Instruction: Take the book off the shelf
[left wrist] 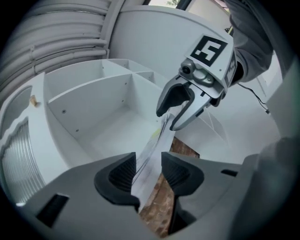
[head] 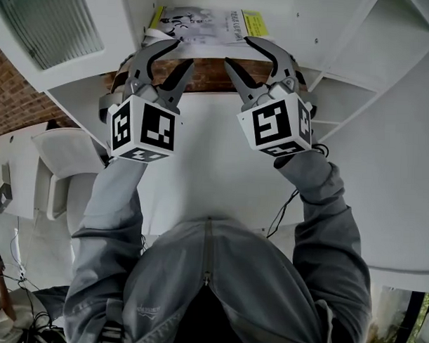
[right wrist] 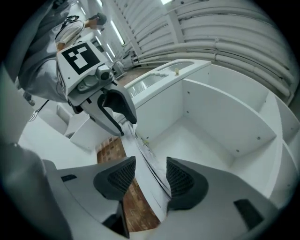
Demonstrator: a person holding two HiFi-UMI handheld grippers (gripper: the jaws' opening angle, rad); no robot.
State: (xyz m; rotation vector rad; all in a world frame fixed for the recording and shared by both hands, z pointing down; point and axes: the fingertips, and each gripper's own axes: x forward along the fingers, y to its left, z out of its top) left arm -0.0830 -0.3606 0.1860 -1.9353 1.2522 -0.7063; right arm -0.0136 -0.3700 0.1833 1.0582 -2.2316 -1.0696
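Left gripper (head: 183, 52): jaws apart, with the near edge of the book (head: 205, 23) between them, not clamped. Right gripper (head: 238, 50), just beside it, is parted round the same edge. The book lies flat in a shelf (head: 304, 30) compartment and juts past the front lip over the brick floor (head: 207, 74). There is white board free on both sides of the book.

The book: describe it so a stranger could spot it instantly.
Start at the white shelf unit ahead of the person. The book sits in it, its edge between the open jaws of the left gripper and the right gripper. It is thin, white-covered with yellow patches, amid bare white compartments.
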